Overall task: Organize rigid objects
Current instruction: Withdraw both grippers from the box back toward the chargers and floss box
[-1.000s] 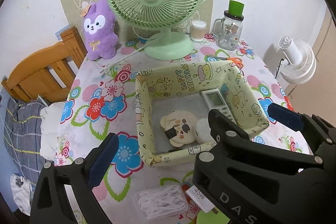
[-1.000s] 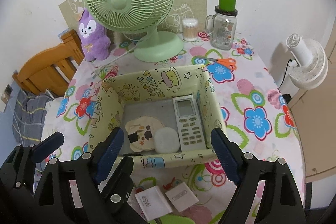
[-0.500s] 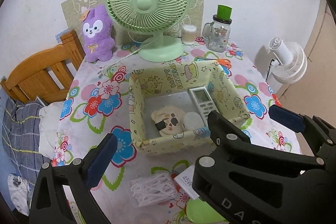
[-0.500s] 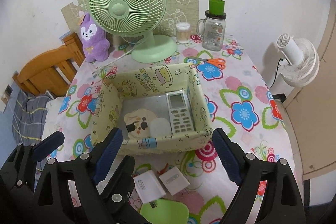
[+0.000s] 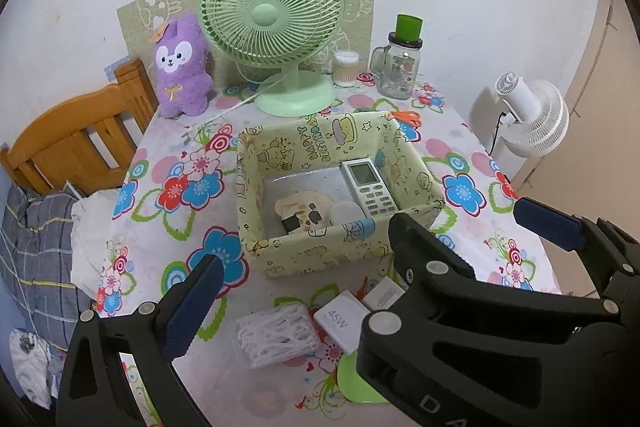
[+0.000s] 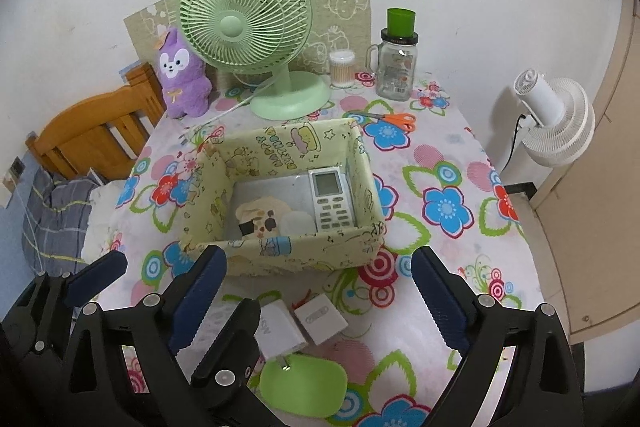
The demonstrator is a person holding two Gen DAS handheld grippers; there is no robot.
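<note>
A yellow cartoon-print box (image 5: 320, 255) (image 6: 312, 255) stands mid-table. Inside lie a white remote (image 5: 368, 187) (image 6: 332, 199), a round white item (image 5: 344, 213) and a patterned flat item (image 5: 304, 211). In front of the box lie a white 45W charger (image 5: 340, 319) (image 6: 280, 327), a second white adapter (image 5: 384, 295) (image 6: 320, 317), a clear box of white clips (image 5: 276, 335) and a green oval item (image 6: 302, 385). My left gripper (image 5: 360, 263) is open and empty above these. My right gripper (image 6: 320, 295) is open and empty, over the adapters.
A green desk fan (image 5: 276, 27), purple plush (image 5: 180, 67), cotton-swab jar (image 5: 346, 67), glass mug with green lid (image 5: 400, 67) and orange scissors (image 6: 392, 119) stand behind the box. A wooden chair (image 5: 72, 143) is left; a white fan (image 5: 532, 115) is right.
Both grippers have drawn back and up from the box. More of the near table shows, with the chargers, the clip box and the green item now in view.
</note>
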